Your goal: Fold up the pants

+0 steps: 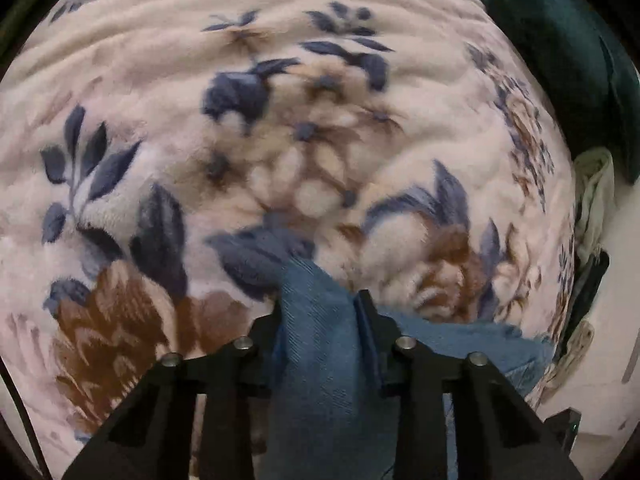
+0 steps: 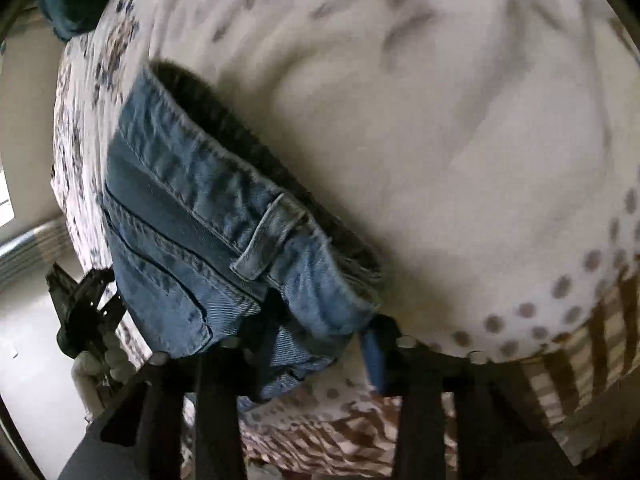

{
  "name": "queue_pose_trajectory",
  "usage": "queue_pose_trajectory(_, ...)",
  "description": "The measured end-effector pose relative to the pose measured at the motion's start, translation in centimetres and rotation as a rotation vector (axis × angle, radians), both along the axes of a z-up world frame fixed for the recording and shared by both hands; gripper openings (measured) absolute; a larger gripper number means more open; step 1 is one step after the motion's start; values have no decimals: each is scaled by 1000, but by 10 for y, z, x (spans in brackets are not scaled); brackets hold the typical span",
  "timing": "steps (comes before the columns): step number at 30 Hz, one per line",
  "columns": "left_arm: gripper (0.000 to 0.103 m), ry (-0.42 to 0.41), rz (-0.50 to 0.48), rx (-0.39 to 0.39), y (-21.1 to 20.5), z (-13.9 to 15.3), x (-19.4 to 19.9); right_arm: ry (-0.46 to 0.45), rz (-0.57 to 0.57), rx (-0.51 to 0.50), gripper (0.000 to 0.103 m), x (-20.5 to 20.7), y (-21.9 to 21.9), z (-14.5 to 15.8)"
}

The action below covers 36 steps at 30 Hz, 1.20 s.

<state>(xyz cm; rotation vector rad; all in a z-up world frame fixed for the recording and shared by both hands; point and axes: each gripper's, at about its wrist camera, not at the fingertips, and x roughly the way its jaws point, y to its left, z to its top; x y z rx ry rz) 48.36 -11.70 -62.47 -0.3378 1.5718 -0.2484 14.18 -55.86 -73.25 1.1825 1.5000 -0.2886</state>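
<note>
The pants are blue denim jeans. In the left wrist view my left gripper [image 1: 320, 304] is shut on a bunched fold of the jeans [image 1: 316, 360], held over the floral blanket [image 1: 280, 140]. More denim trails off to the right. In the right wrist view my right gripper [image 2: 320, 332] is shut on the jeans' waistband [image 2: 208, 216], near a belt loop [image 2: 268, 236]. The waistband runs up and to the left from the jaws, lifted over the blanket [image 2: 440, 120].
The blanket covers a bed. A dark green cushion [image 1: 560, 40] lies at its far right corner, with crumpled pale clothes [image 1: 596, 200] beside the bed edge. A dark object [image 2: 80, 308] and pale floor [image 2: 24, 320] show left of the bed in the right wrist view.
</note>
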Motion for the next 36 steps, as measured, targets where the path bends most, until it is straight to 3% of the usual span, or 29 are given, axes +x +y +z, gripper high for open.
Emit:
queue_pose_trajectory(2, 26, 47, 47, -47, 10, -10, 6, 14, 6, 4, 35, 0, -2, -2)
queue_pose_trajectory(4, 26, 34, 42, -48, 12, -4, 10, 40, 49, -8, 37, 9, 5, -1)
queue_pose_trajectory(7, 32, 2, 9, -51, 14, 20, 1, 33, 93, -13, 50, 24, 17, 11)
queue_pose_trajectory(9, 48, -14, 22, -95, 22, 37, -15, -8, 66, 19, 68, 17, 22, 21)
queue_pose_trajectory(11, 59, -25, 35, -103, 31, 51, -40, -43, 22, 79, 73, 5, 30, 27)
queue_pose_trajectory(16, 59, 34, 53, -122, 34, 34, -80, -67, -41, 259, 72, -3, 78, 2)
queue_pose_trajectory(17, 60, 38, 64, -123, 34, 28, -83, -55, -31, 250, 51, -2, 88, -3)
queue_pose_trajectory(18, 61, 38, 81, -117, 35, 23, -84, -39, -18, 225, 36, -3, 95, -6)
queue_pose_trajectory(23, 61, 56, 99, -127, 26, 19, -83, 29, 55, 126, 37, 8, 115, -1)
queue_pose_trajectory(25, 63, 26, 67, -110, 19, 23, -78, 18, 87, 147, 47, 19, 118, 4)
queue_pose_trajectory(27, 71, 14, 66, -114, 19, 24, -71, -15, 79, 162, 71, 26, 121, 10)
queue_pose_trajectory(29, 75, 11, 84, -136, 20, 19, -61, -63, 63, 146, 74, 25, 113, 16)
queue_pose_trajectory(34, 76, 2, 80, -170, 10, 2, -30, -94, -27, 294, 75, 14, 111, -15)
queue_pose_trajectory(35, 71, -14, 63, -166, 6, 1, -24, -104, -36, 313, 77, 14, 114, -21)
queue_pose_trajectory(36, 54, -33, 45, -164, 2, 2, -22, -120, -41, 323, 78, 15, 120, -26)
